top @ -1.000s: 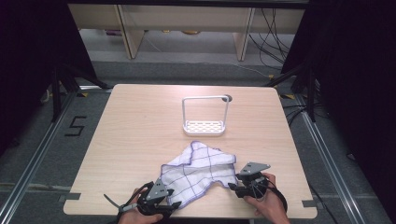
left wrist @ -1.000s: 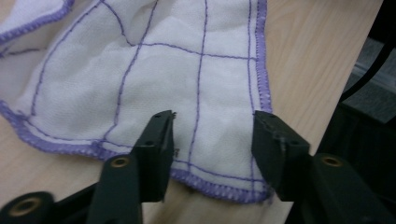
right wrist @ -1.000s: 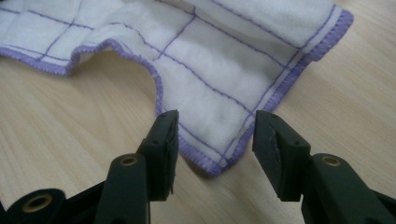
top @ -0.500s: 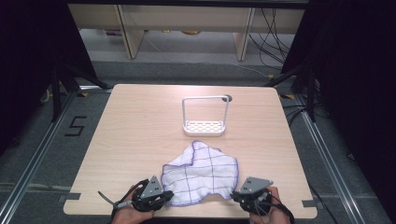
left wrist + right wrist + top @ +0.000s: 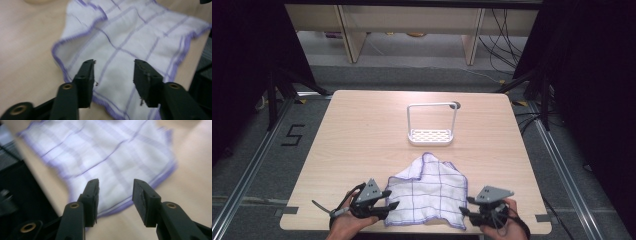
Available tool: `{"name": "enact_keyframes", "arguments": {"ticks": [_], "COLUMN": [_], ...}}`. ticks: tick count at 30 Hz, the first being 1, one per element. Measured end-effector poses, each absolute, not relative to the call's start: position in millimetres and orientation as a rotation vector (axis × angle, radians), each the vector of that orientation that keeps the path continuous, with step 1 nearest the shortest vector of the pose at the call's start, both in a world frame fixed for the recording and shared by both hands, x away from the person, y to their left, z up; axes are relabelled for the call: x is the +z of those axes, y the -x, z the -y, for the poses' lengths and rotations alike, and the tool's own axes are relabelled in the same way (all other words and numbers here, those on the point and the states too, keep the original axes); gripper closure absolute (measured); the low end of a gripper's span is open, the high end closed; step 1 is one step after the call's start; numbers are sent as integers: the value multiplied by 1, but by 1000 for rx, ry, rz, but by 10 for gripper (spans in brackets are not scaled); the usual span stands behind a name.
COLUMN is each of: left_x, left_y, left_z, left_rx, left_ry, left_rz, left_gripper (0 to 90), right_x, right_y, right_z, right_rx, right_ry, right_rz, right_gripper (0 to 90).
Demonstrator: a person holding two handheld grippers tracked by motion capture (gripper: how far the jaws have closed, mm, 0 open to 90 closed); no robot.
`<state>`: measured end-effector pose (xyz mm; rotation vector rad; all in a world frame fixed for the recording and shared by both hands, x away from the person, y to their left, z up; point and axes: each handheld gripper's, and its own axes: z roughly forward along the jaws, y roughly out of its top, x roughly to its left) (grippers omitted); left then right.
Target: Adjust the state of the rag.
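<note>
One white cloth (image 5: 428, 192) with purple grid lines lies rumpled on the table (image 5: 362, 135) between two claws, left (image 5: 388, 210) and right (image 5: 465, 206), both just opened, gripping nothing.

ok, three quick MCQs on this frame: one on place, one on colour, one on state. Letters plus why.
1. Where does the cloth lie on the table?
A. near the person's edge, between the two tongs
B. at the far edge, behind the rack
C. inside the rack

2. What colour are the cloth's grid lines and hem?
A. red
B. purple
C. green

3. How do the left tongs and right tongs stand?
A. both clamped on the cloth
B. left clamped, right open
C. both open, no cloth between the pads

Answers:
1 A: the high view shows it on the near side, with the white rack beyond it.
2 B: purple lines on white in every view.
3 C: each gripper view shows a clear gap over the cloth; the jaws have just been opening.
</note>
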<state>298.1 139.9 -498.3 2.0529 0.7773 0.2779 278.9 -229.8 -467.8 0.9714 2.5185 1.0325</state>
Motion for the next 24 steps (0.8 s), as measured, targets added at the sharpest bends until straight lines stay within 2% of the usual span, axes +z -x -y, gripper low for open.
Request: {"name": "enact_keyframes", "arguments": {"ticks": [4, 7, 8, 9, 10, 11, 13, 20, 24], "left_x": [-485, -480, -480, -478, -478, -480, -482, -491, -494], "left_y": [-313, -327, -327, -334, -334, -340, -344, -360, -370], "left_z": [-132, -117, -117, -109, -109, -100, -91, -75, -66], "left_rx": [335, 351, 351, 367, 367, 350, 340, 330, 383], "left_ry": [-2025, -1999, -1999, -2008, -2008, -2015, -2032, -2080, -2097], "left_rz": [-778, -748, -748, -749, -749, -739, -743, -745, -737], "left_gripper": [435, 423, 418, 410, 404, 398, 391, 381, 410], "right_x": [-457, -451, -451, -453, -453, -457, -460, -473, -477], "right_y": [-305, -350, -350, -376, -376, -395, -409, -428, -433], "right_z": [240, 243, 243, 243, 243, 238, 230, 215, 212], "right_rx": [1078, 1099, 1099, 1142, 1142, 1141, 1115, 1061, 1032], "right_ry": [-1028, -1099, -1099, -1127, -1127, -1144, -1157, -1154, -1154], "right_rz": [-2410, -2342, -2342, -2323, -2323, -2333, -2358, -2418, -2454], "right_gripper": [545, 563, 563, 582, 582, 583, 585, 580, 577]}}
